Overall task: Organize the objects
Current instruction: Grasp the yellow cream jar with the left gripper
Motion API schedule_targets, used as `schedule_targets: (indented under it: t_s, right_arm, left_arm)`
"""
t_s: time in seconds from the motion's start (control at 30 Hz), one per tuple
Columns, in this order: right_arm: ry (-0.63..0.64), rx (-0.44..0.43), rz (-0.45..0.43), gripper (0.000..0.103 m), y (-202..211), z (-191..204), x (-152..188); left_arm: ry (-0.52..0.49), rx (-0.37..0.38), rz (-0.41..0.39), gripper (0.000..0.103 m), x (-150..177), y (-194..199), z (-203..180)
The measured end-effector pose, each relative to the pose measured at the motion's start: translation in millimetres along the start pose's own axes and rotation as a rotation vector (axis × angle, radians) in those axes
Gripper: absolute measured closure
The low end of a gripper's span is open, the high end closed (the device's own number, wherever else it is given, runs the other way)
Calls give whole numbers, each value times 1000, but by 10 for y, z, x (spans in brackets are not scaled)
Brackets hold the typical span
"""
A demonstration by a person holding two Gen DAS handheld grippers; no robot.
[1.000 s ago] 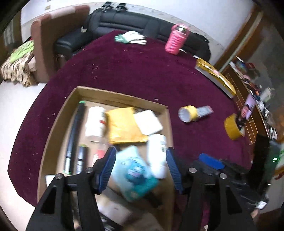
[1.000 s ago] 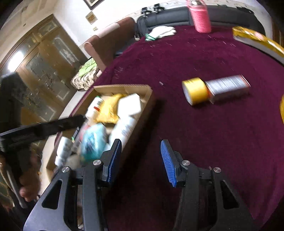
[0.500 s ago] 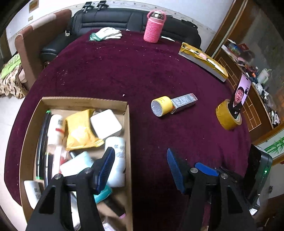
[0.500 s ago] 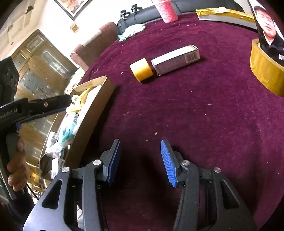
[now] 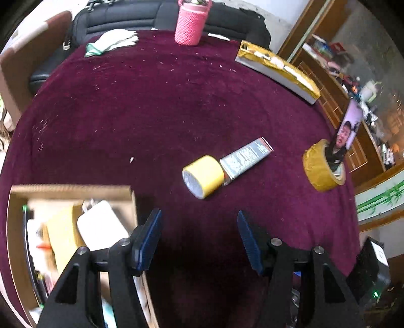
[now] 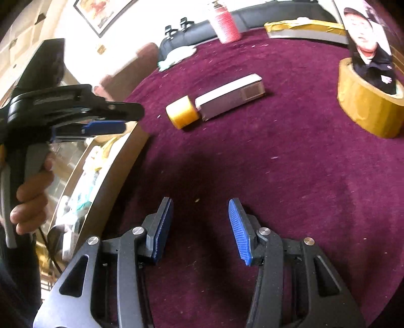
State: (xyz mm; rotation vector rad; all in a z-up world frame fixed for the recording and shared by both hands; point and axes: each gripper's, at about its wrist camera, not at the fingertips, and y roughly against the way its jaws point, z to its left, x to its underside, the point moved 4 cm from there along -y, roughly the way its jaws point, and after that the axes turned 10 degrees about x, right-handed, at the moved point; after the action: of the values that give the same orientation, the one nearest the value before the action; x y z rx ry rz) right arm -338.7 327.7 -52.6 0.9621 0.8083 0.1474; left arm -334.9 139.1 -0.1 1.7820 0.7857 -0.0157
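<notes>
Objects for sorting lie spread across the round table [image 5: 156, 106] with its dark red cloth, and some already sit in the cardboard box [image 5: 73, 188] at my left edge of it. My left gripper [image 5: 199, 234] hangs over bare cloth just beside the box's near corner, its blue-padded jaws standing wide apart with nothing between them. My right gripper [image 6: 200, 224] is likewise spread open over empty cloth, holding nothing. Ahead of both lies a small yellow roll [image 5: 204, 176] on its side, and a grey rectangular carton [image 5: 246, 159] touches its end, the two lying in one slanted line. Further to the right a large roll of tan packing tape [image 5: 320, 171] stands flat, with a phone [image 5: 344, 133] propped upright in its hole, its screen lit. Along the far right rim rests a long flat parcel [image 5: 277, 70] wrapped in yellow tape. At the far edge a pink knitted-sleeve bottle [image 5: 190, 24] stands upright, and a pair of white gloves [image 5: 113, 41] lies to its left. Inside the box I can make out a white flat packet [image 5: 101, 227] and a yellow pouch [image 5: 63, 232] beside it, though that corner is blurred. In the right wrist view my left hand [image 6: 30, 191] grips the handle of the left gripper above the box's rim.
</notes>
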Motion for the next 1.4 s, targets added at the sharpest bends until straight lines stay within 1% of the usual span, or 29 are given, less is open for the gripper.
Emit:
schedule_targets:
  t_s: [0.07,0.1,0.13,0.2,0.27,0.33,0.43,0.47,0.5,0.63,0.73,0.77,0.8,0.87,0.97,1.07,1.1,1.2,1.27,1.3,1.4]
  right_arm:
    - [-14,8,-6,57,1,-41,-11]
    - [-16,11,-4,57,-9,-52,-16]
    - [-20,5,4,57,-31,-59,-22]
    - [-38,-21,15,57,-61,-91,-31]
    - [-44,-33,14,57,-80,-115,-56]
    - [-55,-43,13,57,-86,-123,-68]
    - [-46,-40,7,57,-84,-110,-72]
    - [-48,-42,5,57,-85,-109,-72]
    - [-48,-44,4,57,-81,-107,-62]
    - [-57,-52,2,56,-81,-119,-62]
    - [-50,-48,0,55,-84,-110,-64]
    - [-49,-46,0,55,-85,-110,-59]
    - [-48,-46,0,55,-85,-108,-61]
    - [-51,-49,0,55,-85,-108,-61]
    - [-53,-54,2,55,-85,-101,-60]
    - [-59,-61,2,55,-83,-110,-57]
    - [-61,-63,2,55,-81,-111,-55]
    - [-67,-68,2,55,-83,-115,-54]
    - [-72,-73,2,55,-87,-118,-51]
    - [-71,-72,2,55,-89,-116,-50]
    - [-71,-71,2,55,-87,-116,-45]
  left_arm:
    - [-29,-3,-6,42,-129,-84,-29]
    - [-23,1,1,42,-173,-123,-25]
    - [-4,21,10,42,-231,-175,-15]
    - [-14,46,6,42,-317,-235,-24]
    - [-30,29,-6,42,-406,-321,8]
    - [-34,29,20,42,-437,-446,40]
    - [-44,42,89,42,-360,-604,58]
    - [-47,56,96,42,-317,-608,44]
    - [-64,54,104,42,-275,-600,11]
    - [-129,22,101,42,-190,-532,-120]
    - [-187,-51,71,42,-215,-507,-182]
    - [-195,-58,57,42,-236,-481,-185]
    - [-200,-50,41,42,-263,-461,-193]
    - [-195,-30,42,42,-309,-487,-171]
    - [-203,-40,68,42,-336,-609,-125]
    - [-203,-28,116,42,-290,-707,-111]
    - [-209,-27,119,42,-264,-699,-127]
    - [-270,-22,119,42,-192,-641,-246]
    - [-279,-13,122,42,-174,-621,-280]
    - [-277,-22,119,42,-179,-620,-278]
    - [-264,-78,118,43,-186,-684,-239]
